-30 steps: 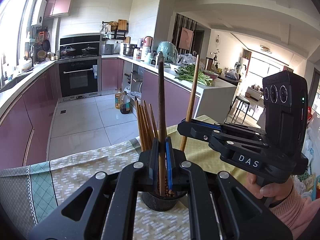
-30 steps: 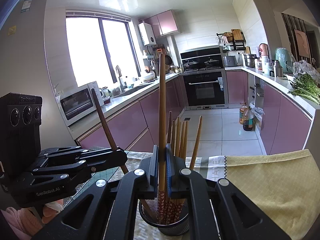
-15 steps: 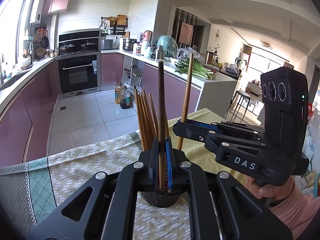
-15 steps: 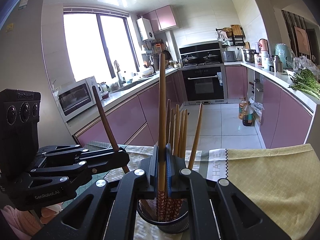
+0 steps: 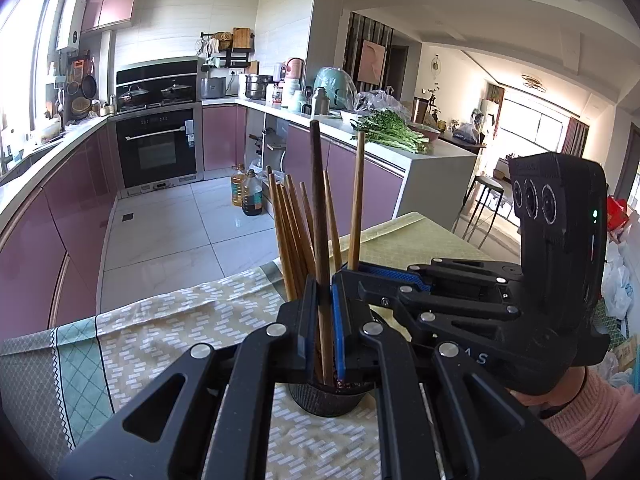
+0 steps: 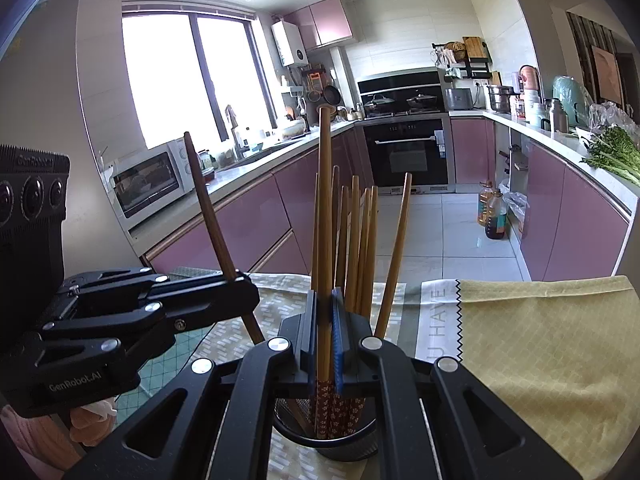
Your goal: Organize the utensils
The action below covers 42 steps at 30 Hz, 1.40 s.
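The left tongs (image 5: 323, 312) are clenched on a dark brown chopstick (image 5: 319, 216), which stands nearly upright with its lower end down inside the black mesh holder (image 5: 324, 400). The right tongs (image 6: 325, 332) are clenched on a lighter wooden chopstick (image 6: 325, 200), also upright, its patterned red lower part reaching into the same holder (image 6: 348, 446). In the left wrist view the right tongs (image 5: 354, 274) come in from the right, just beside the left ones, gripping their chopstick (image 5: 356, 200) above the holder's rim. In the right wrist view the left tongs (image 6: 240, 280) come in from the left with the dark chopstick (image 6: 208, 208) tilted. A bundle of other chopsticks (image 6: 360, 240) stands in the holder, leaning a little apart. The holder sits on the surface, on a patterned cloth (image 5: 180, 320) beside a yellow cloth (image 6: 540, 340). A hand in a pink sleeve (image 5: 592, 420) holds the right tool
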Motion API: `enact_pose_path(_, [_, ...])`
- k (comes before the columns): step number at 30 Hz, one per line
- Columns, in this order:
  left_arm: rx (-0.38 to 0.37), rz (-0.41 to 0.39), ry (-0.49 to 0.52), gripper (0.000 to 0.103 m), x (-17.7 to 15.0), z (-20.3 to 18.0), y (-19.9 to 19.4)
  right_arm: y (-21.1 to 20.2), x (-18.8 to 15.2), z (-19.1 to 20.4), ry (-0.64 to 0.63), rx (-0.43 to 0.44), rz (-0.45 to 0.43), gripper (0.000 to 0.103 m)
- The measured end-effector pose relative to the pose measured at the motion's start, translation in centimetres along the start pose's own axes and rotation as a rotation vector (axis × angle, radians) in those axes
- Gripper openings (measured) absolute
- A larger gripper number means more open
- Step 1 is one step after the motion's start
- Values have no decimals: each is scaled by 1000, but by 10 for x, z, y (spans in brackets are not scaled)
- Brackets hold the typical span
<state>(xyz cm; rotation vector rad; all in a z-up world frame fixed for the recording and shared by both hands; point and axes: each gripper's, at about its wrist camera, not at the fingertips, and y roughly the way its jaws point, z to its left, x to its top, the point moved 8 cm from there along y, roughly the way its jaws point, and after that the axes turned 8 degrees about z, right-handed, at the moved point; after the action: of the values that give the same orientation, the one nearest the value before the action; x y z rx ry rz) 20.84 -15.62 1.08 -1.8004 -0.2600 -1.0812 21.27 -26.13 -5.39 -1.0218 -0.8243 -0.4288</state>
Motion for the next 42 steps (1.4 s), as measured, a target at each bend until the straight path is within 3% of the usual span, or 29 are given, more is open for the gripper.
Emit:
enact_pose_path(16, [2, 70, -13, 8, -4, 12, 35, 20, -11, -7, 27, -7, 63, 7])
enact_pose_path(26, [36, 84, -50, 10, -28, 31, 56, 16, -19, -13, 56, -15, 59, 8])
enact_pose_path(28, [35, 73, -66, 17, -32, 34, 52, 12, -21, -12, 54, -14, 53, 14])
enact_pose_path(29, [44, 58, -74, 24, -34, 37, 48, 10, -20, -11, 52, -17, 49, 23])
enact_pose_path(33, [96, -3, -105, 42, -44, 49, 32, -2, -27, -3, 28, -20, 21, 41])
enact_pose_path(35, [141, -38, -115, 56, -49, 56, 21, -7, -31, 1, 16, -25, 4, 55])
enact_pose_path(42, [262, -119, -140, 85, -71, 70, -17, -18, -47, 15, -21, -54, -47, 79])
